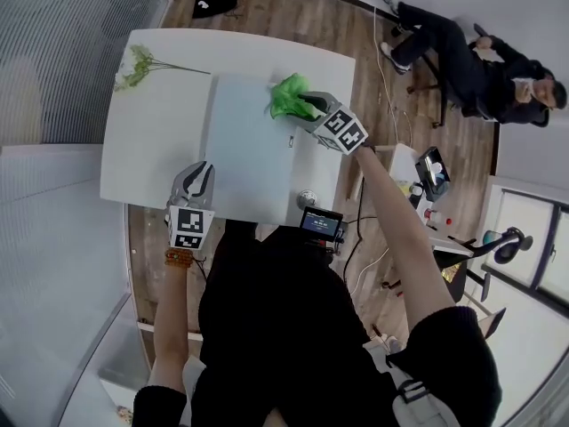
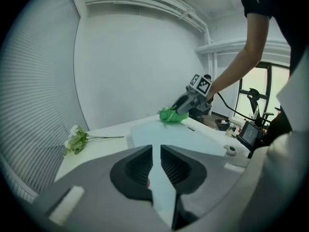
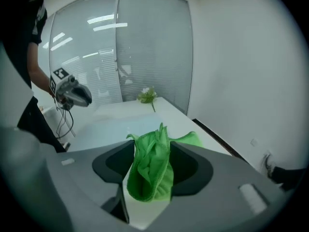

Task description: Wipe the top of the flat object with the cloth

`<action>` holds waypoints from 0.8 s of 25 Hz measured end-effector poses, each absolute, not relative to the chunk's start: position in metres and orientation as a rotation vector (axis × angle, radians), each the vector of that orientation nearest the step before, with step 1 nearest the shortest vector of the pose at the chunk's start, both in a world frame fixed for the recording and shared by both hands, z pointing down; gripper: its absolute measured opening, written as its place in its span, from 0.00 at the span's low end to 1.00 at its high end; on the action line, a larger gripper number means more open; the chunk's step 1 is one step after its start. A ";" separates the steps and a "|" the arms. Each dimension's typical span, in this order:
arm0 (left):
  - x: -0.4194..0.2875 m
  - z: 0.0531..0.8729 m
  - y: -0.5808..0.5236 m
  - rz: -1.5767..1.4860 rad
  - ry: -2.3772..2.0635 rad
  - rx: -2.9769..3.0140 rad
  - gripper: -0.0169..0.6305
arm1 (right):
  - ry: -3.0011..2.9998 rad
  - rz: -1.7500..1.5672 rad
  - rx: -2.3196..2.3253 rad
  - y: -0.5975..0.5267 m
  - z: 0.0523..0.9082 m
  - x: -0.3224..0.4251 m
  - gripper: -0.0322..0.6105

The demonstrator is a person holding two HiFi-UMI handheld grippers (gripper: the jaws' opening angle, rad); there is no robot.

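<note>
White table [image 1: 160, 87] is covered partly by a pale flat board [image 1: 240, 140]. At its near edge the left gripper [image 2: 156, 151] is held empty, jaws slightly apart. Beyond it, at the board's far corner, a green cloth [image 3: 153, 166] is pinched by the right gripper [image 3: 152, 173].

The flat object [image 1: 244, 149], a pale blue-white rectangular sheet, lay flat on the white table [image 1: 160, 105], its near end reaching the table's near edge. The cloth [image 1: 290, 98], bright green and bunched into folds, was pinched between the jaws of the right gripper [image 1: 304, 107] at the sheet's far right corner.
</note>
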State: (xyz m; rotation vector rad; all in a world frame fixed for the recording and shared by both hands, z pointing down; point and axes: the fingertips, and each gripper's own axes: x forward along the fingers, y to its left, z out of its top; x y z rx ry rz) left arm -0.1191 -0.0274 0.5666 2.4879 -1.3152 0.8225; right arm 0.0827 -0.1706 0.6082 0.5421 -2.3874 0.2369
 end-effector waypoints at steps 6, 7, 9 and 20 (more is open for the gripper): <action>-0.125 0.594 -0.013 0.899 -1.202 2.458 0.20 | -2.584 0.416 0.410 -0.161 0.568 0.076 0.46; -0.125 0.599 -0.011 0.920 -1.183 2.460 0.22 | -2.551 0.382 0.475 -0.170 0.573 0.080 0.44; -0.123 0.609 -0.006 0.966 -1.128 2.467 0.26 | -2.452 0.341 0.607 -0.190 0.593 0.090 0.39; -0.112 0.648 0.012 1.124 -0.844 2.476 0.49 | -2.234 0.455 0.662 -0.214 0.653 0.095 0.45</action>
